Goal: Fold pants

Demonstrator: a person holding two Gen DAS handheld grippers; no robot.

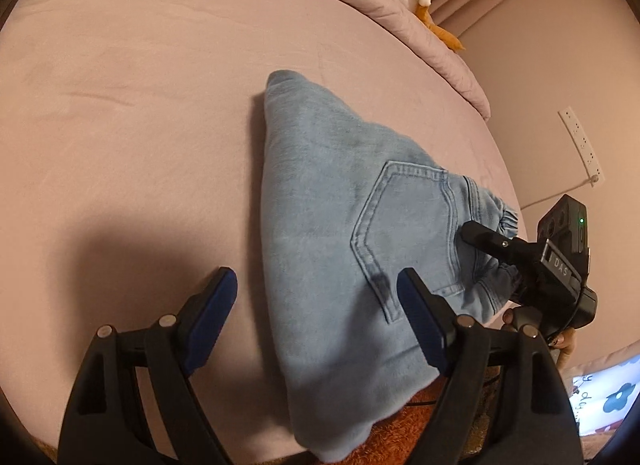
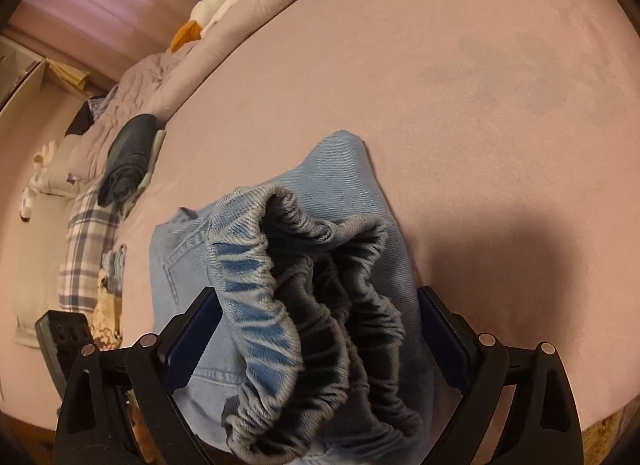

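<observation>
Right gripper (image 2: 320,329), jaws spread wide, is straddling the pants (image 1: 340,225) waistband just ahead without pinching, likely positioning to fold, while left gripper (image 1: 320,317) is hovering wide open, empty, over their near edge.

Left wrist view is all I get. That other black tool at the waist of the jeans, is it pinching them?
Observer: No. The right wrist view shows the right gripper with its fingers wide apart. The gathered elastic waistband of the jeans is bunched up between them and is not squeezed.
Operator: Is there any cloth around that I can't see?
Observer: Yes. A blue-and-white plaid cloth lies by the edge of the bed, next to a dark folded garment.
</observation>
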